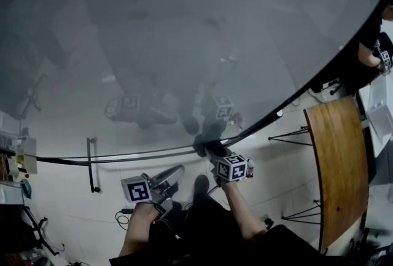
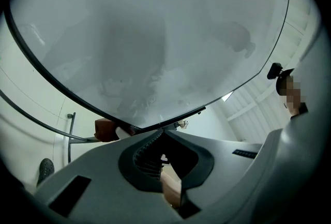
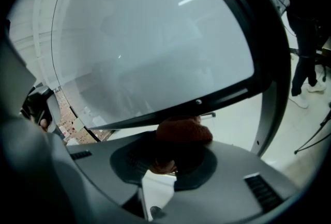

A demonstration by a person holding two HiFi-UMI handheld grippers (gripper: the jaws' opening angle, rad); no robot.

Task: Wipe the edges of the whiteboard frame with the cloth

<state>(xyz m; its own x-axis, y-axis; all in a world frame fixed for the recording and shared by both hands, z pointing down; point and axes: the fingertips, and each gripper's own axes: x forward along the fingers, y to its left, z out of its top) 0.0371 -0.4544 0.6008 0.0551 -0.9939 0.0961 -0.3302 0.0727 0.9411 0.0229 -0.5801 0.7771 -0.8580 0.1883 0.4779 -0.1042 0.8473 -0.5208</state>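
The whiteboard [image 1: 184, 31] fills the upper head view, and its black frame [image 3: 227, 96] curves along the bottom. My right gripper [image 1: 206, 149] is shut on a reddish-brown cloth [image 3: 183, 130] and presses it against the frame's lower edge. The left gripper view shows the same cloth [image 2: 106, 129] under the frame [image 2: 77, 99]. My left gripper [image 1: 172, 174] hangs lower, to the left and clear of the board. Its jaws [image 2: 163, 132] stand shut with nothing between them.
A wooden table [image 1: 338, 166] stands to the right on black legs [image 1: 295, 136]. Another person [image 1: 374, 50] is at the far right. A black bar [image 1: 92, 163] hangs below the frame at left, near a cluttered shelf [image 1: 15, 166]. My shoe [image 1: 201, 185] is on the pale floor.
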